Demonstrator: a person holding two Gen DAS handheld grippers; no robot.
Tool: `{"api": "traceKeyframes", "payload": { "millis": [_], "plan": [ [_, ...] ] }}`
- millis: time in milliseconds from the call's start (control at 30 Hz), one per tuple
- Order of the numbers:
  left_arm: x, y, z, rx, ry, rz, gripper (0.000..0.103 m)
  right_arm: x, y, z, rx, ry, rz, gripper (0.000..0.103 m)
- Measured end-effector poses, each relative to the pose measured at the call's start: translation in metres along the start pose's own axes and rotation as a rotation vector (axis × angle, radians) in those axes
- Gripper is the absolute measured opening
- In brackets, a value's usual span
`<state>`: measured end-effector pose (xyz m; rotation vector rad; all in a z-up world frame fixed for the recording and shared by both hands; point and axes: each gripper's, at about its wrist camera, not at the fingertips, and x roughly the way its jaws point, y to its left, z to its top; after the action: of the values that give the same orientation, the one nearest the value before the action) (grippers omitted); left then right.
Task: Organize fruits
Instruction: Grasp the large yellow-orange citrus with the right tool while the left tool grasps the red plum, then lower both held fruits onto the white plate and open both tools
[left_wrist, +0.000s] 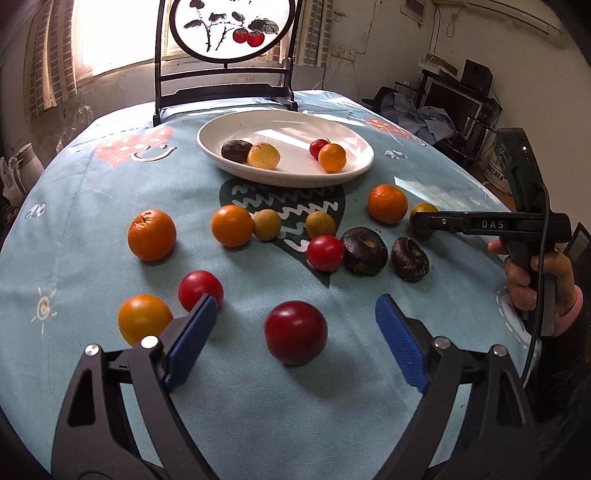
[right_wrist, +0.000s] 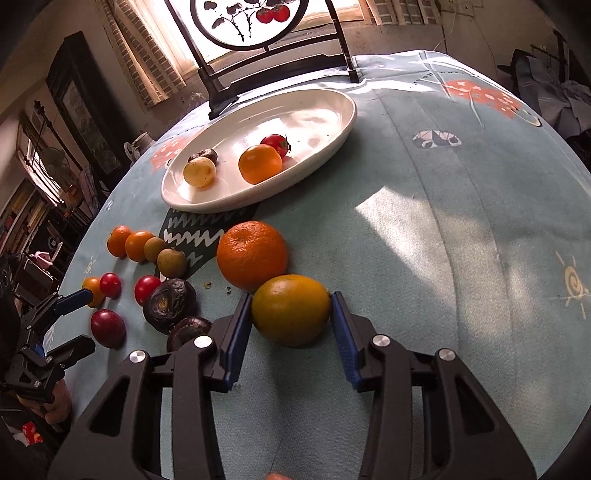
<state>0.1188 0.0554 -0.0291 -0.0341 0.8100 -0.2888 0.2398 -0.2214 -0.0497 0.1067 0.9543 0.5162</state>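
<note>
Blue-padded fingers of my right gripper (right_wrist: 291, 328) bracket a yellow-orange citrus (right_wrist: 291, 309) on the teal tablecloth (right_wrist: 443, 258), both pads at or just shy of its sides; I cannot tell whether they are pressing yet. The fruit rests on the cloth, touching a larger mandarin (right_wrist: 252, 254) behind it. My left gripper (left_wrist: 295, 336) hangs released, jaws wide, around a dark red plum-like fruit (left_wrist: 296, 332) that sits free between the pads, touching neither.

Beyond, the white oval plate (left_wrist: 354, 140) already carries 4 pieces: a dark brown one, a pale yellow one, a cherry tomato and a small orange. About 13 more lie loose on the cloth, so I judge the sorting to be early.

I read the step in hand as the right-hand grasp. Next it calls for a firm but gentle squeeze, a clean lift clear of the mandarin so it does not roll, then a carry to the plate.
</note>
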Motion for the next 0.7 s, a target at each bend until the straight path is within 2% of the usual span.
{"api": "traceKeyframes", "payload": {
  "millis": [233, 467, 533, 700],
  "plan": [
    [0.013, -0.013, -0.006, 0.046, 0.081, 0.022, 0.073, 0.0, -0.001, 0.0, 0.007, -0.003, 0.007, 0.044],
    [0.024, -0.016, -0.007, 0.061, 0.131, 0.082, 0.072, -0.001, -0.002, 0.0, 0.008, -0.004, 0.007, 0.044],
    [0.025, -0.017, -0.008, 0.064, 0.139, 0.086, 0.059, -0.001, -0.002, 0.0, 0.008, -0.004, 0.006, 0.044],
    [0.026, -0.018, -0.008, 0.071, 0.145, 0.108, 0.045, -0.001, -0.002, 0.0, 0.008, -0.005, 0.007, 0.044]
  ]
}}
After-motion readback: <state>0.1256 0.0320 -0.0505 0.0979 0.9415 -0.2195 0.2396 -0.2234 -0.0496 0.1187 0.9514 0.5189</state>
